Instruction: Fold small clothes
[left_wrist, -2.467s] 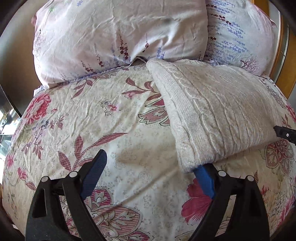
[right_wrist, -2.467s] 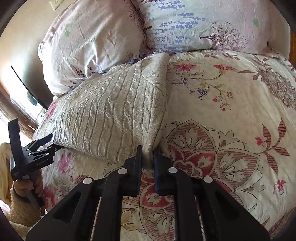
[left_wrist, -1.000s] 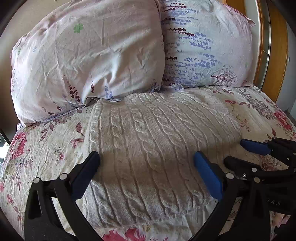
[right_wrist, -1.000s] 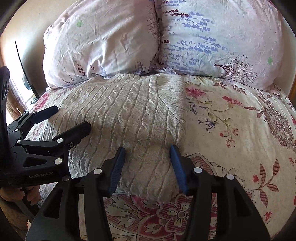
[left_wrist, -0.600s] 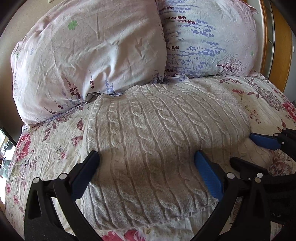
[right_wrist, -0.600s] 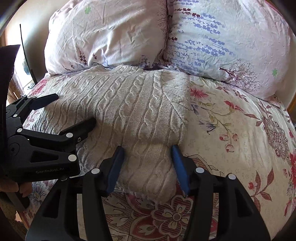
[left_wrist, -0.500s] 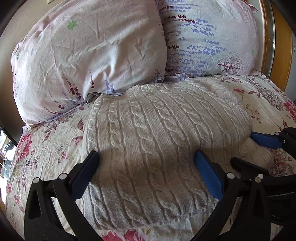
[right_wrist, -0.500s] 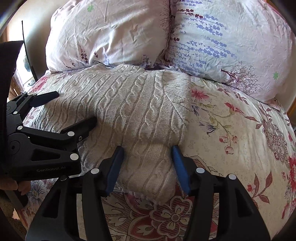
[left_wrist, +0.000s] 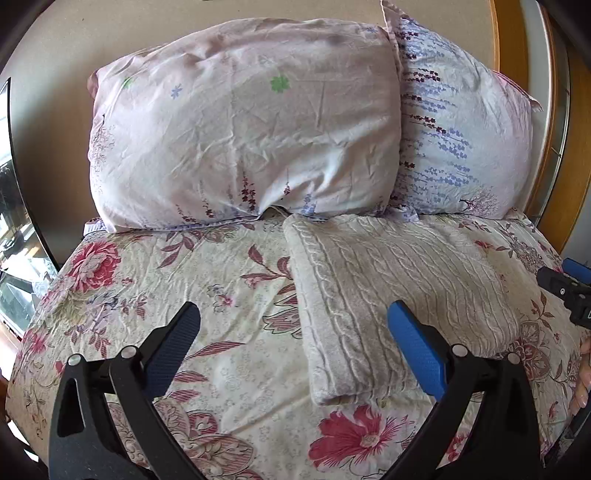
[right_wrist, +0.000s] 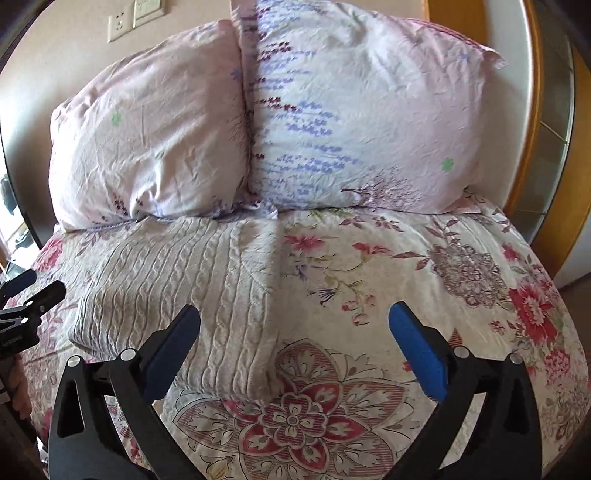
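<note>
Sweater (left_wrist: 391, 295) lies folded on bed (left_wrist: 221, 295), long axis toward pillows (left_wrist: 243, 129), between wide, empty left hand-held gripper (left_wrist: 291, 347) and right hand-held gripper (right_wrist: 293, 347), about equally near both.

No text, label or number can be read: the marking on the left gripper (right_wrist: 22, 306), beside the folded sweater (right_wrist: 177, 288), is too blurred.

Right claw (left_wrist: 570, 291) cut off at frame edge; sweater (left_wrist: 388, 295) far edge under pillows (left_wrist: 243, 129).
</note>
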